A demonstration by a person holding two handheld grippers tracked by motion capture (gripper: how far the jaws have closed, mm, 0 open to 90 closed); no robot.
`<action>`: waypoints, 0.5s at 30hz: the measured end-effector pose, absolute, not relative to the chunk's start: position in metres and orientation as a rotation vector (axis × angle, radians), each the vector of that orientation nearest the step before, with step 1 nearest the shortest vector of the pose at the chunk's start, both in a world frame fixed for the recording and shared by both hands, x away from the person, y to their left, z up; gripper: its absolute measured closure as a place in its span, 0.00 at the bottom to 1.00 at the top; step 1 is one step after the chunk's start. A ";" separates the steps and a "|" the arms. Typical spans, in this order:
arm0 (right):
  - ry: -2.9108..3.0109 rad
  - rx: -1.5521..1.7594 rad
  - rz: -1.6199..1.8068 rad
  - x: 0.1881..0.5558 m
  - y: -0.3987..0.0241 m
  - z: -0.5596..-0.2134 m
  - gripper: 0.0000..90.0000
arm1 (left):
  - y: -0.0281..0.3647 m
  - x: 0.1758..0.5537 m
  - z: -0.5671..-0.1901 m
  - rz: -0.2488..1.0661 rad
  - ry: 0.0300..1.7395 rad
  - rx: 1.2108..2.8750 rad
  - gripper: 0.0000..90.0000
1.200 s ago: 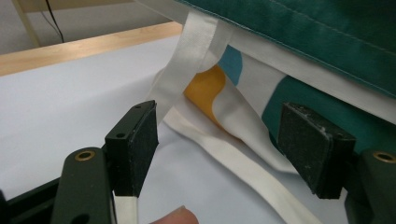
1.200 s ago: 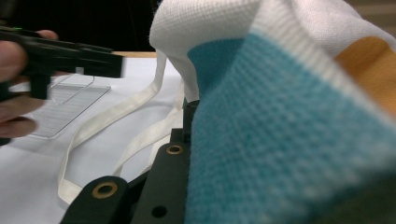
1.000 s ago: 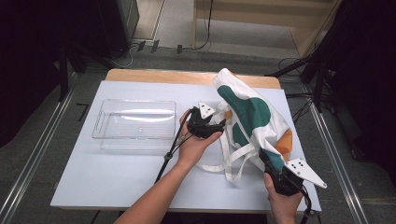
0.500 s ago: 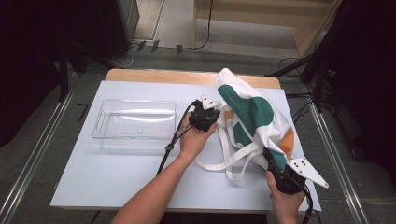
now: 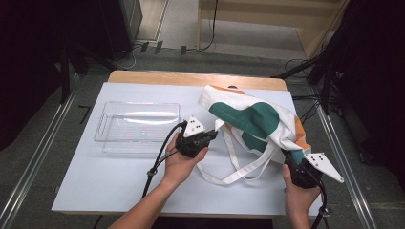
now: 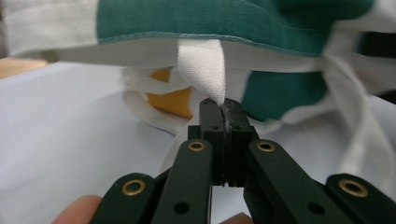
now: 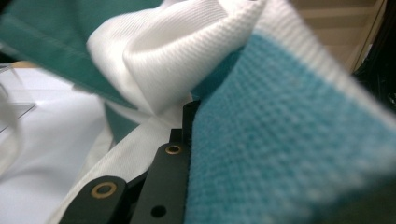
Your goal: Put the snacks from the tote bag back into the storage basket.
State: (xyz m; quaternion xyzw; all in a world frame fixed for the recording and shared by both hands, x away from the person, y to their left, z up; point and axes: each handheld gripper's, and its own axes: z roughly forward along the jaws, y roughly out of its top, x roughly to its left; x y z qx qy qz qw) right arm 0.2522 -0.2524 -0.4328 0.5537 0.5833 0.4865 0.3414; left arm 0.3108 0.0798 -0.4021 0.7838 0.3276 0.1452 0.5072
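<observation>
White table [image 5: 95,186], clear plastic tray [image 5: 137,126] at left, green-and-white tote bag [image 5: 253,121] at right, left gripper [image 5: 208,136] clamped on its white strap [image 6: 203,70], right gripper [image 5: 292,160] pinching the bag's near corner.

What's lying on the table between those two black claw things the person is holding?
In the high view, the tote bag's white straps loop over the table between the left gripper and right gripper.
</observation>
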 end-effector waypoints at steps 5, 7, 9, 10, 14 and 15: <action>1.550 1.425 1.280 0.290 -0.262 -0.434 0.91 | 0.084 0.279 -0.405 0.267 0.711 1.865 1.00; 1.583 1.420 1.277 0.298 -0.262 -0.435 0.89 | 0.082 0.276 -0.406 0.295 0.723 1.864 1.00; 1.614 1.415 1.292 0.308 -0.264 -0.433 0.80 | 0.080 0.281 -0.409 0.324 0.768 1.857 0.98; 1.608 1.416 1.297 0.309 -0.266 -0.431 0.70 | 0.081 0.286 -0.410 0.333 0.811 1.848 0.92; 1.524 1.455 1.329 0.291 -0.282 -0.421 0.34 | 0.095 0.294 -0.407 0.389 0.875 1.784 0.57; 1.524 1.455 1.329 0.291 -0.282 -0.421 0.34 | 0.095 0.294 -0.407 0.389 0.875 1.784 0.53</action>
